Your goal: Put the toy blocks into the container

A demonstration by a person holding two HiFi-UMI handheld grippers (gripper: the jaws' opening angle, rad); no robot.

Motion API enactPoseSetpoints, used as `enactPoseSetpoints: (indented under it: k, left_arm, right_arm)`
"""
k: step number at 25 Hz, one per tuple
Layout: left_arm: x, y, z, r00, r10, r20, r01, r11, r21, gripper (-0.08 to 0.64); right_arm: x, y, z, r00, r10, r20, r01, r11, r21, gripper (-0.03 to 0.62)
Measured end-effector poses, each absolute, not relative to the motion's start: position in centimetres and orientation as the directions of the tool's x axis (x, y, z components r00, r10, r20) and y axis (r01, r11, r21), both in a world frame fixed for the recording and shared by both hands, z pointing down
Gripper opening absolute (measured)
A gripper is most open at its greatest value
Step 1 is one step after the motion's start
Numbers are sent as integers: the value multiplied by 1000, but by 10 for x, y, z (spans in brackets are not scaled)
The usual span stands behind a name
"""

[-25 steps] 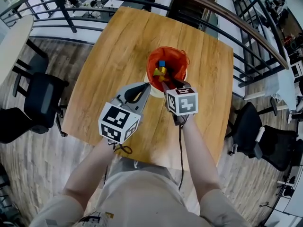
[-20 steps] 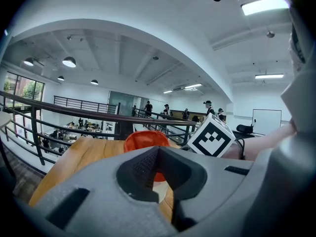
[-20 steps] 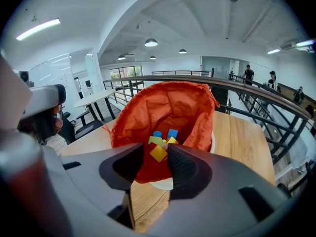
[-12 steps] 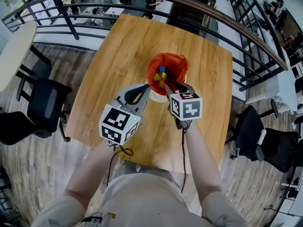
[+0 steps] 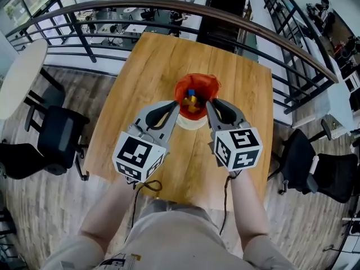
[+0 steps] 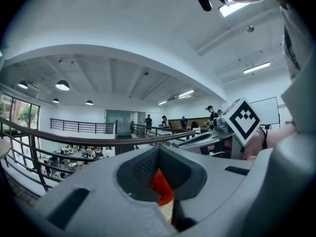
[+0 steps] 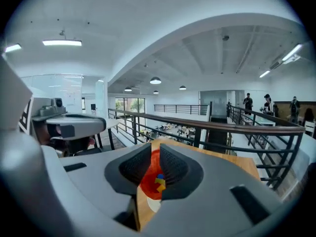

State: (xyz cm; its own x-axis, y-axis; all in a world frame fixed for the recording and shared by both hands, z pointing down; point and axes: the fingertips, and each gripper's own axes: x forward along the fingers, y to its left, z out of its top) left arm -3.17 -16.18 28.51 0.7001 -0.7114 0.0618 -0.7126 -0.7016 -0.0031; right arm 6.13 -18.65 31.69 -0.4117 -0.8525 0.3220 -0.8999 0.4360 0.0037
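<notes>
Orange container (image 5: 194, 94) just ahead of right claw (image 5: 210, 102) — claw lifted clear, jaws just narrowed to slit, empty; left claw (image 5: 176, 103) alongside, pinched together, empty. Toy blocks (image 5: 191, 99) inside — drop looks done.

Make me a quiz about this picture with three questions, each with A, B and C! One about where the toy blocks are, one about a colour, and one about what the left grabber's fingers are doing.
1. Where are the toy blocks?
A on the floor; B in the container; C on a chair.
2. What colour is the container?
A orange-red; B green; C purple.
3. How are the left gripper's fingers?
A wide apart; B clamped on a block; C together, holding nothing.

Answers:
1 B: the blue and yellow blocks lie inside the container on the table.
2 A: its wall shows orange-red in every view.
3 C: in the left gripper view the tips meet, with only the far container seen past them.
</notes>
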Motion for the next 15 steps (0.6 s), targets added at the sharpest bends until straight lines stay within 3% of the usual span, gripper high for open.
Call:
enactPoseSetpoints:
  k: [5,15]
  left_arm:
    - [-31,-140,242,685,-728,-9,-725,-681,-98,12]
    - [-12,-91,184,744,-663,-80,-667,-731,-141,12]
  right_arm:
    - [63,-149,253,-427,-884,193,-895,443,49,57]
    - [83,-75,171,-411,-912,-5,-906,407,116,48]
